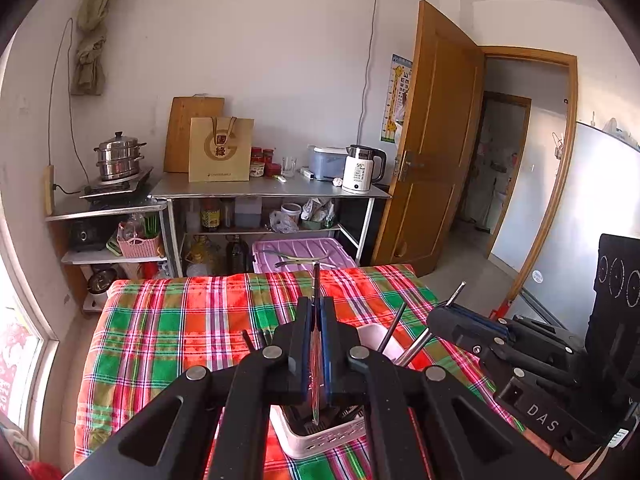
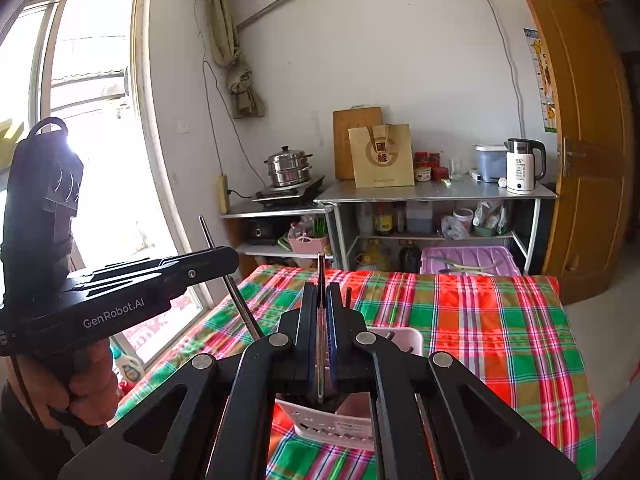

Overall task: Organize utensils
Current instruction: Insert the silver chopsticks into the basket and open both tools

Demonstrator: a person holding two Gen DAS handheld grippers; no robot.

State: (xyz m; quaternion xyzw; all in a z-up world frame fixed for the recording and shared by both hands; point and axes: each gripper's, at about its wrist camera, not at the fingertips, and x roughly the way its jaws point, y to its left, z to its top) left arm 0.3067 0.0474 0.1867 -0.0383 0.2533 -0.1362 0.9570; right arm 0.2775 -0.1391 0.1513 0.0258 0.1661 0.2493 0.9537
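- Left gripper (image 1: 316,312) is clamping a slim metal utensil (image 1: 315,280), tip projecting beyond the pads.
- Right gripper (image 2: 320,300) is gripping another metal utensil (image 2: 320,272) likewise.
- Both are hanging above the white basket (image 1: 316,440) on the plaid cloth (image 1: 160,320).

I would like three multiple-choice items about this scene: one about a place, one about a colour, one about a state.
1. Where does the white kettle stand?
A. On the plaid cloth
B. On the metal counter by the door
C. On the floor

2. What colour is the basket on the plaid cloth?
A. White
B. Blue
C. Black

3. How is the left gripper?
A. Wide open, empty
B. Shut, empty
C. Shut on a thin metal utensil

Key:
1 B, as the kettle stands on the metal counter near the door.
2 A, as the basket on the plaid cloth is white.
3 C, as the left gripper pinches a thin metal utensil.
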